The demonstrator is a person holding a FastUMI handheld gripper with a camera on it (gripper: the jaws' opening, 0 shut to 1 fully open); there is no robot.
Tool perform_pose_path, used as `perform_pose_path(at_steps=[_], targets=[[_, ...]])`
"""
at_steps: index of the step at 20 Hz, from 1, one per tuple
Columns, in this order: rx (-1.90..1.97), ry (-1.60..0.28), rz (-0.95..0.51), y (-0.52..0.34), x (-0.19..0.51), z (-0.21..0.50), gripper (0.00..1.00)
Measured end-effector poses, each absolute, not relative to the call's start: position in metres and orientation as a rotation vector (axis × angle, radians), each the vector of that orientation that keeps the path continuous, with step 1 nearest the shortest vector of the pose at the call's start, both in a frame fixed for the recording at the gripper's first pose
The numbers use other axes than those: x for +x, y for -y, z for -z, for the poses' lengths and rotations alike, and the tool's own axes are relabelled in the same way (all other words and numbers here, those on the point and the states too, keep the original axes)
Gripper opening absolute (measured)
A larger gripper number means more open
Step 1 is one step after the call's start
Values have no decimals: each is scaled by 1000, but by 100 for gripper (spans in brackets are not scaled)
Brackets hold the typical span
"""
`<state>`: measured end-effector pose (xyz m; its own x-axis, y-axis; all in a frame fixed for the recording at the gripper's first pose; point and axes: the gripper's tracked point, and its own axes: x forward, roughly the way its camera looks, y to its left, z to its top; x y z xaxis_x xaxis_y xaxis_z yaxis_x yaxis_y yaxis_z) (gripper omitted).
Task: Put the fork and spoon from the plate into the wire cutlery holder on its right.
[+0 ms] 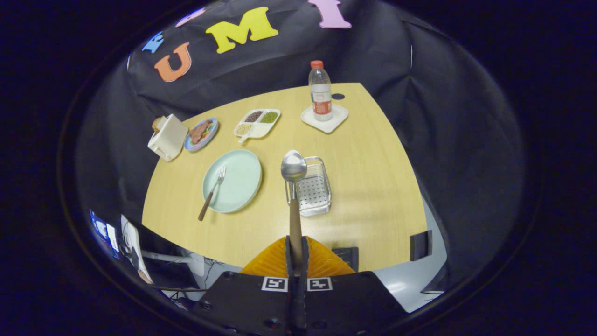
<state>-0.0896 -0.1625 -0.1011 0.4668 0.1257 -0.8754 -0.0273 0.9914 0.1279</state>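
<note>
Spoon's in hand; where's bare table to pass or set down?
Hand-held gripper is shut on the spoon. Bare table lies right of the holder, below the bottle. Crowded around the plate, fork and the dishes behind.

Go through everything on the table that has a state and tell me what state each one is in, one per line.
gripper: shut on the spoon's handle
spoon: held up, bowl over the holder's near-left edge
fork: lying on the plate, handle over its rim
plate: holds only the fork
wire cutlery holder: empty
bottle: upright, capped, on a coaster
</note>
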Motion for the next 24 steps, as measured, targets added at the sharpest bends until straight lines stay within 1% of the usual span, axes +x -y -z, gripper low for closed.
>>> perform_pose_path(at_steps=[3,11,13,14,15,16,17,22,24], targets=[[135,-1124,-82,169,-92,111,0],[208,-1152,-19,168,-77,111,1],[210,-1150,-7,168,-73,110,5],[218,-1135,-10,166,-69,107,5],[226,-1114,-10,164,-64,102,10],[234,-1089,-12,163,-59,98,13],[237,-1068,-12,161,-56,95,23],[205,-931,-6,147,-39,73,85],[188,-893,-17,130,-38,69,86]])
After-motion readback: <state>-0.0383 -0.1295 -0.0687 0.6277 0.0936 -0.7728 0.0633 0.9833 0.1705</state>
